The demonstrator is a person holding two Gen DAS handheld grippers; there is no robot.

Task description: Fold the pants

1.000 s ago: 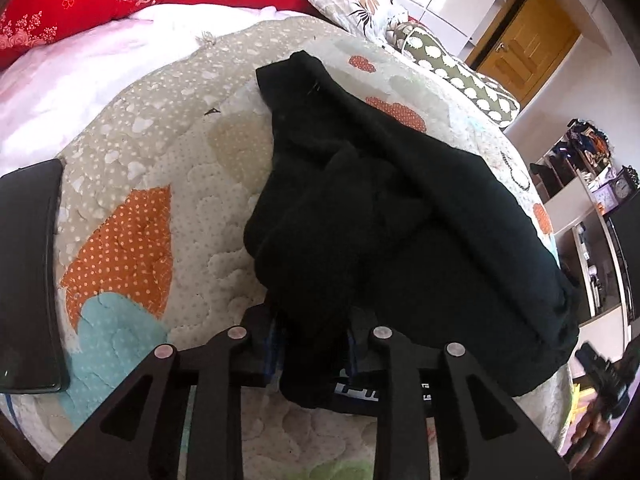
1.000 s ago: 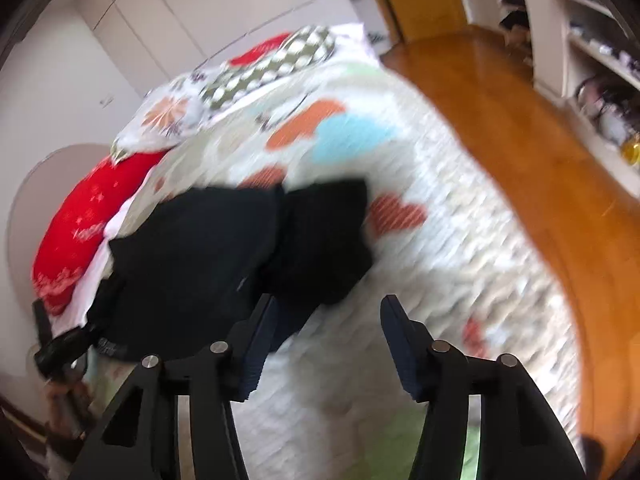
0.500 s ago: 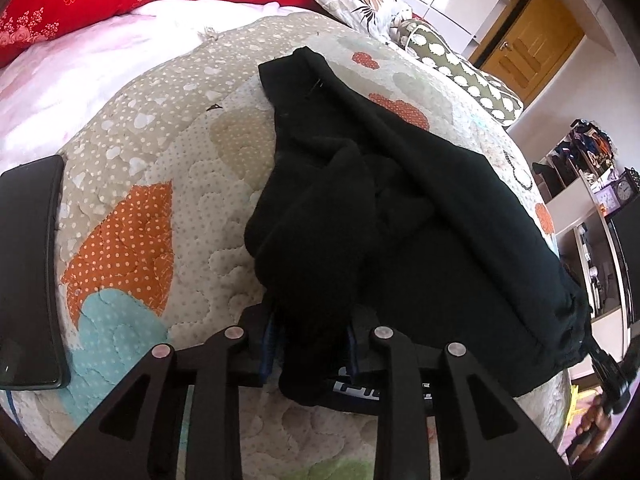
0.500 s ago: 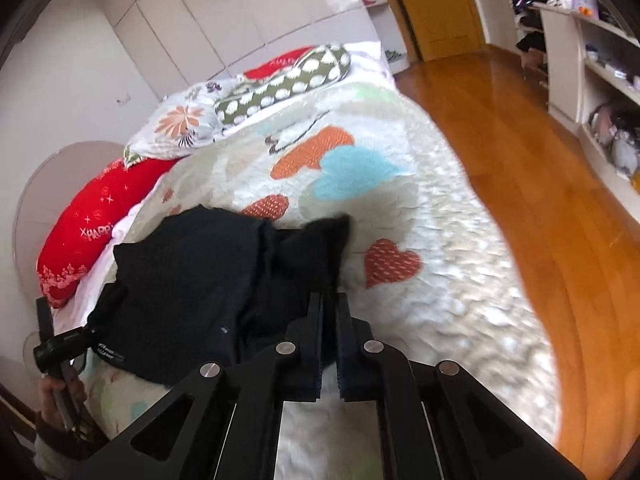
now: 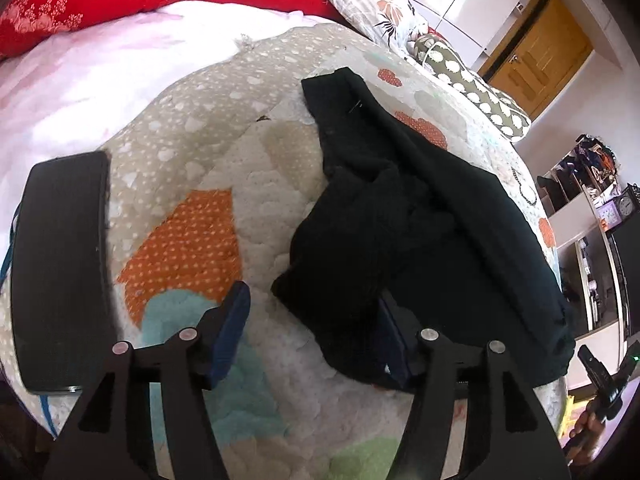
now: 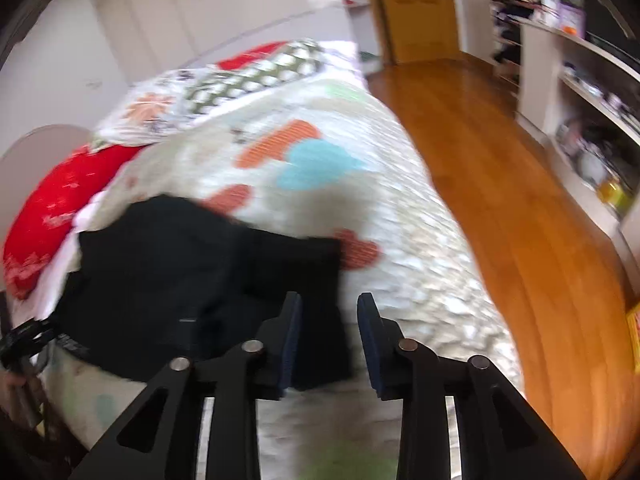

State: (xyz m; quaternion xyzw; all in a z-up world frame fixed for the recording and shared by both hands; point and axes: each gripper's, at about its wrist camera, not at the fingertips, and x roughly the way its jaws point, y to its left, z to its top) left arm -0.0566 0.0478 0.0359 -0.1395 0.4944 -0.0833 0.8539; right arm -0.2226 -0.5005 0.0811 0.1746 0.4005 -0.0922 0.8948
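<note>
The black pants (image 5: 400, 216) are seen lying rumpled on the patterned quilt (image 5: 192, 184), right of centre in the left wrist view, with one leg stretched toward the upper middle of the frame and the bulk bunched below it. The left gripper (image 5: 312, 332) is shown with its jaws just having been opened – a lobe of the cloth lies between them, touching the right pad, but it is not clamped. In the blurred right wrist view, the right gripper (image 6: 328, 340) has likewise just been opening; a dark edge of the pants (image 6: 192, 280) lies between its pads at lower centre, not pinched.

The step in hand is judged to be a release and re-grip. It would be done well if the bunched middle were smoothed flat first, then two matching corners taken – not a loose lobe – so that the fold lands straight. The black phone-like slab (image 5: 60, 272) at the left edge should be kept clear of.
</note>
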